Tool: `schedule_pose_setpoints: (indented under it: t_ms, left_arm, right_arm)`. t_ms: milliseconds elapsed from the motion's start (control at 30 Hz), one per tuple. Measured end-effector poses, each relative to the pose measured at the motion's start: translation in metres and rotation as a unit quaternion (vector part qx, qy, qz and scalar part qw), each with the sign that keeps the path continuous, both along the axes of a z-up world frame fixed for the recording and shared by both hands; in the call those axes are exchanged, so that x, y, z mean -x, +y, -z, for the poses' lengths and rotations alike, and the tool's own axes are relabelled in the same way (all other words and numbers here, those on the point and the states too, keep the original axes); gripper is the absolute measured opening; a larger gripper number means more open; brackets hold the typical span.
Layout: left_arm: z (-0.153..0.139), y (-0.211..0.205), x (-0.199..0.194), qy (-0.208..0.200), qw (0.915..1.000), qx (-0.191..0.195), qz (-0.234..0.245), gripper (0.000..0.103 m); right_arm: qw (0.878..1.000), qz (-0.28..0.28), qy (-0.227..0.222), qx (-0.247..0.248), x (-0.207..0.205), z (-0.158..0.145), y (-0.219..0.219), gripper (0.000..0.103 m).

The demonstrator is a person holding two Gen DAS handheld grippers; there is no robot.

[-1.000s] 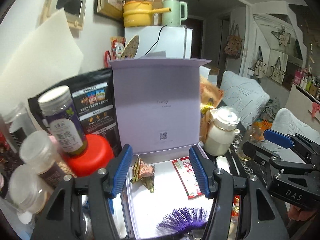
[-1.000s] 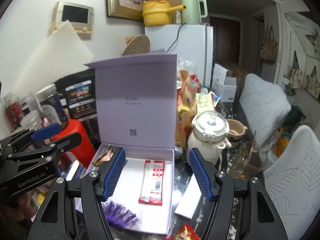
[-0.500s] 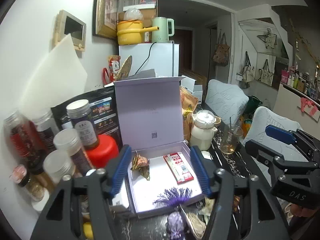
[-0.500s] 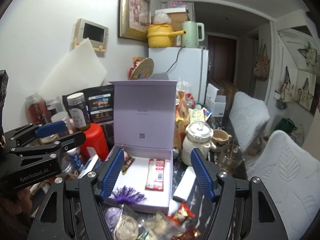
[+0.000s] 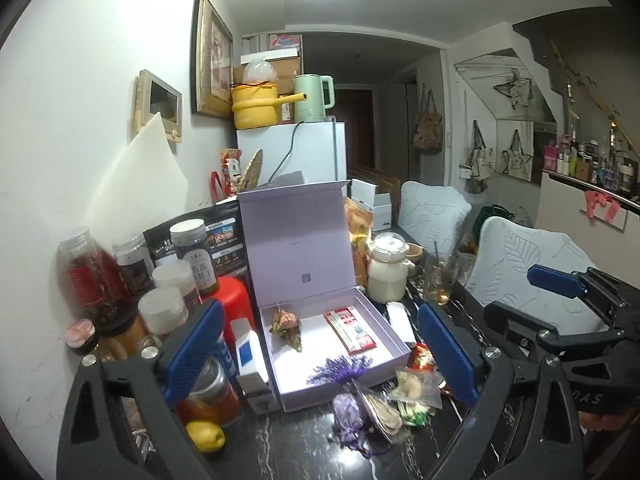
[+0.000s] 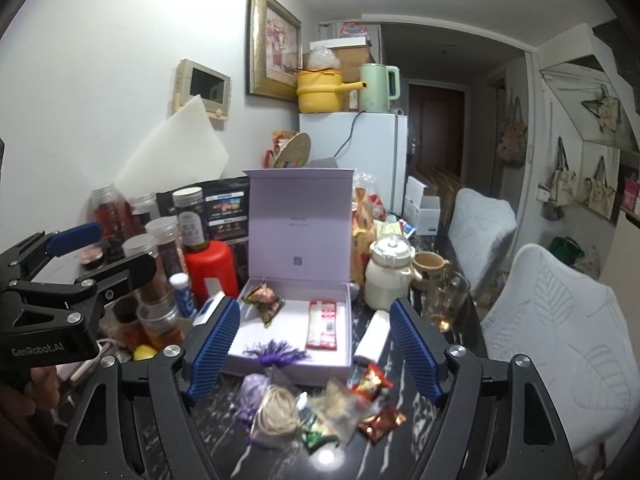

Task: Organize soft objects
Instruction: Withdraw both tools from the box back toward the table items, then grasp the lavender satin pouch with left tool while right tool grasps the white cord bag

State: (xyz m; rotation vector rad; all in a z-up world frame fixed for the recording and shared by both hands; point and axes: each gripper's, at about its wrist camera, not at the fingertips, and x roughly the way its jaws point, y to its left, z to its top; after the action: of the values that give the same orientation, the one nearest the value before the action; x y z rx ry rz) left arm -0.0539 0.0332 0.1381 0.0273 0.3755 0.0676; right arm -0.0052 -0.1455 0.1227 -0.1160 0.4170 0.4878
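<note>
Both my grippers, left [image 5: 320, 354] and right [image 6: 314, 354], gape wide and hold nothing. Ahead between the jaws, one lilac cardboard box [image 6: 334, 368] stands with its lid upright, holding three things: a crinkled foil packet [image 6: 263, 301], a flat red sachet [image 6: 322, 324] and a feathery purple sprig [image 6: 276, 352]. Just before the box, one purple pouch [image 6: 253, 394], one twine coil [image 6: 277, 407] and several wrappers lie on a black marbled table [image 6: 404, 440].

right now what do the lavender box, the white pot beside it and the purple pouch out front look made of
Lavender box: probably matte paperboard, with crisp folded edges and a stiff upright lid.
White pot: likely glazed ceramic, given its soft sheen and rounded lid knob.
Purple pouch: seems thin fabric or mesh, gathered, wrinkled and slumped on the table.
</note>
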Motion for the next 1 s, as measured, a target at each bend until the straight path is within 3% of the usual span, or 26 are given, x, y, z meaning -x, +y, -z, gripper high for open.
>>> schedule_pose_setpoints:
  t_ms: [400, 833, 1000]
  left_arm:
    - [0.03, 0.003, 0.009, 0.042, 0.9974, 0.041, 0.04, 0.099]
    - [0.071, 0.019, -0.01, 0.101, 0.9932, 0.043, 0.038, 0.099]
    - [0.092, 0.03, -0.022, 0.131, 0.9893, 0.056, 0.033, 0.099]
  right_arm:
    - [1.0, 0.013, 0.006, 0.018, 0.039, 0.024, -0.001, 0.083]
    - [0.997, 0.031, 0.068, -0.029, 0.026, 0.063, -0.007, 0.083]
    - [0.995, 0.04, 0.085, -0.012, 0.015, 0.087, -0.002, 0.083]
